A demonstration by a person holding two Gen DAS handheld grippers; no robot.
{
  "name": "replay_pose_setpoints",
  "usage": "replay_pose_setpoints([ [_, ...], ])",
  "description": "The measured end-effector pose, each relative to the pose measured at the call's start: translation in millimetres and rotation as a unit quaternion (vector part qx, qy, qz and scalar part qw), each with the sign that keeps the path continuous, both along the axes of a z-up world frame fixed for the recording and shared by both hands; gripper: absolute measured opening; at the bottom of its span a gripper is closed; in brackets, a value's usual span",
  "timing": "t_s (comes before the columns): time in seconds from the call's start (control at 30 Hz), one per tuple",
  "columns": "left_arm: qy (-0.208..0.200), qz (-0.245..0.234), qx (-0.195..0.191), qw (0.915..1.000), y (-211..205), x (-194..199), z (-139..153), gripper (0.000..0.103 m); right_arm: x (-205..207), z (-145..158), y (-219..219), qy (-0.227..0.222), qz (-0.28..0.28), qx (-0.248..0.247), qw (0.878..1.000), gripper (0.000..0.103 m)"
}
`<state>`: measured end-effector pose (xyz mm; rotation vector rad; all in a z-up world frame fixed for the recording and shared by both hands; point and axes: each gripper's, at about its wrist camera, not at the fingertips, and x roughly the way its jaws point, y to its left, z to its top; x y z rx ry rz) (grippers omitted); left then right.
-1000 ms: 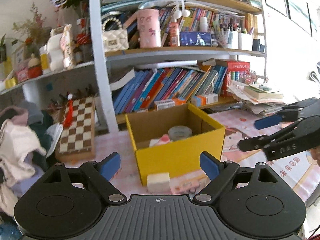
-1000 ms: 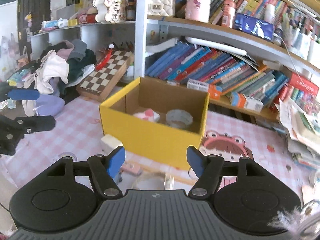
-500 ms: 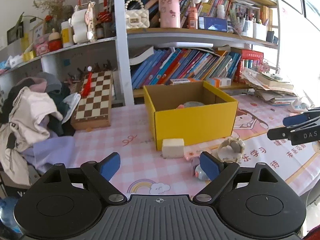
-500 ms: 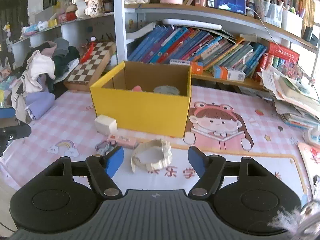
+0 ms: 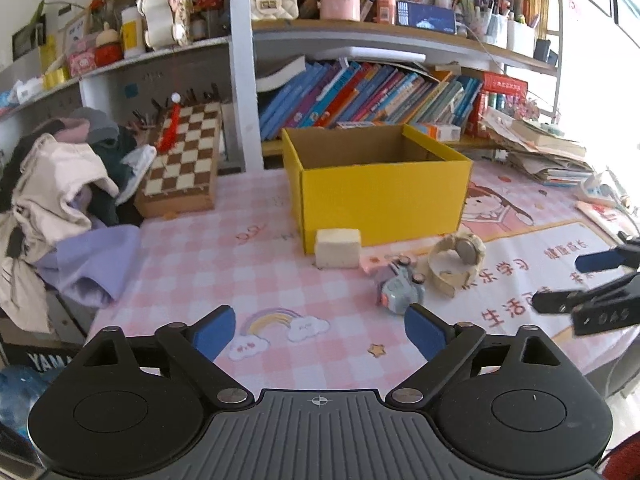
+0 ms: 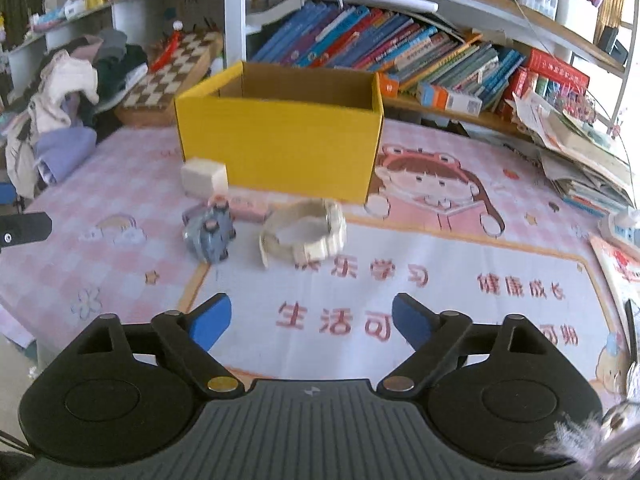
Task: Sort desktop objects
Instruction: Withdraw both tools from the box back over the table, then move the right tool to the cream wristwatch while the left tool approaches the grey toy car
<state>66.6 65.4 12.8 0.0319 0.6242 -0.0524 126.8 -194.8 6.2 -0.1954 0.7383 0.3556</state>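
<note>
A yellow cardboard box [image 5: 380, 196] [image 6: 280, 148] stands open on the pink checked mat. In front of it lie a cream block [image 5: 337, 247] [image 6: 203, 176], a pink flat item [image 6: 248, 208], a grey-blue toy [image 5: 400, 290] [image 6: 209, 234] and a cream wristwatch [image 5: 456, 262] [image 6: 306, 234]. My left gripper [image 5: 319, 332] is open and empty, low over the mat, short of the objects. My right gripper [image 6: 311, 322] is open and empty, just short of the watch; it shows at the right in the left wrist view [image 5: 596, 280].
A chessboard [image 5: 182, 160] leans behind the box at the left beside a heap of clothes [image 5: 60, 200]. Bookshelves [image 5: 380, 92] run along the back. Stacked papers [image 6: 580, 160] lie at the right. The mat's front edge is near the left gripper.
Both grippers have pulled back from above the box and dropped low toward the mat's near side. The objects in front of the box have come fully into view. Both stayed open.
</note>
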Motion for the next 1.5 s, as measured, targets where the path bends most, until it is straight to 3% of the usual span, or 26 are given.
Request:
replay_pose_setpoints([
  [0.47, 0.041, -0.056, 0.028, 0.9972, -34.0, 0.2, -23.6, 0.096, -11.6, -17.8, 25.9, 0.020, 0.045, -0.024, 0.999, 0.090],
  [1.5, 0.045, -0.065, 0.027, 0.9965, -39.5, 30.0, -27.9, 0.096, 20.9, -17.2, 27.3, 0.029, 0.049, -0.033, 0.998, 0.091],
])
